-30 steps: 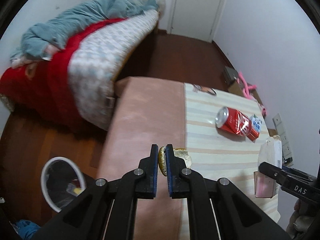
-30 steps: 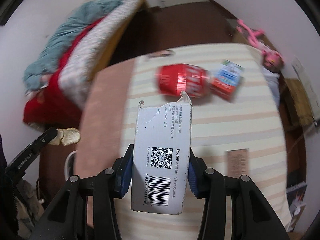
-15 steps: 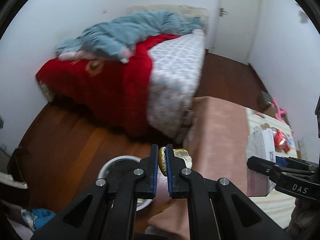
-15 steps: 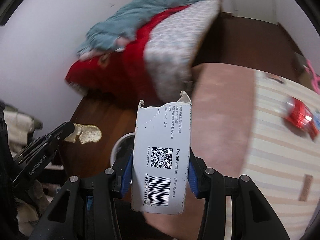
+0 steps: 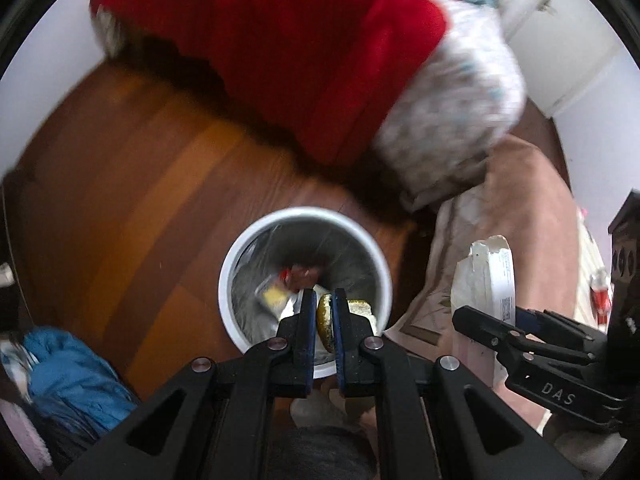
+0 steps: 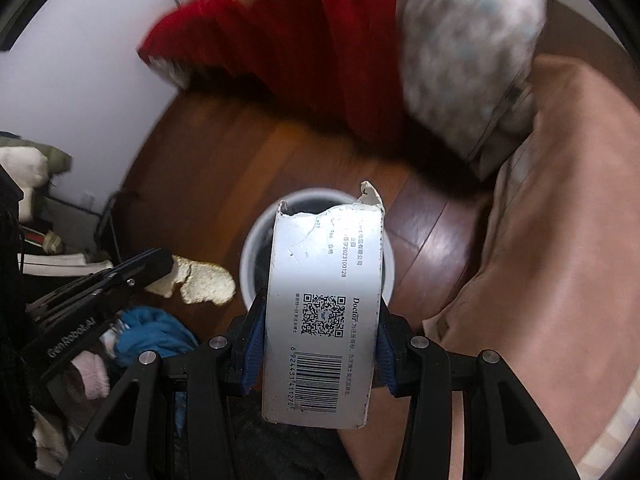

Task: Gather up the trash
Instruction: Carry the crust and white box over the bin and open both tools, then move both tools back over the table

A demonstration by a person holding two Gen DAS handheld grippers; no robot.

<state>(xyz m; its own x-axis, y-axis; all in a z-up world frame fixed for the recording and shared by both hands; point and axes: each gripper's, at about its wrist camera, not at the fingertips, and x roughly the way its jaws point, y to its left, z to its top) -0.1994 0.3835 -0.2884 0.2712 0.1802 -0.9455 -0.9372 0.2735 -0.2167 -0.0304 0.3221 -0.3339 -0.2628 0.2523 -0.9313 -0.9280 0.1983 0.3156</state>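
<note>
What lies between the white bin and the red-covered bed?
Only bare wooden floor separates the bin from the bed, clearest in the left wrist view.

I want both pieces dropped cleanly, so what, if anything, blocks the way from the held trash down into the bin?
Nothing visible. The bin is uncovered, its mouth beneath the peel scrap in the left gripper; the torn box in the right gripper hangs over it.

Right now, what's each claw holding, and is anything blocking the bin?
Left gripper shut on yellow sponge scrap. Right gripper shut on torn white carton. White trash bin below both, mouth unobstructed.
</note>
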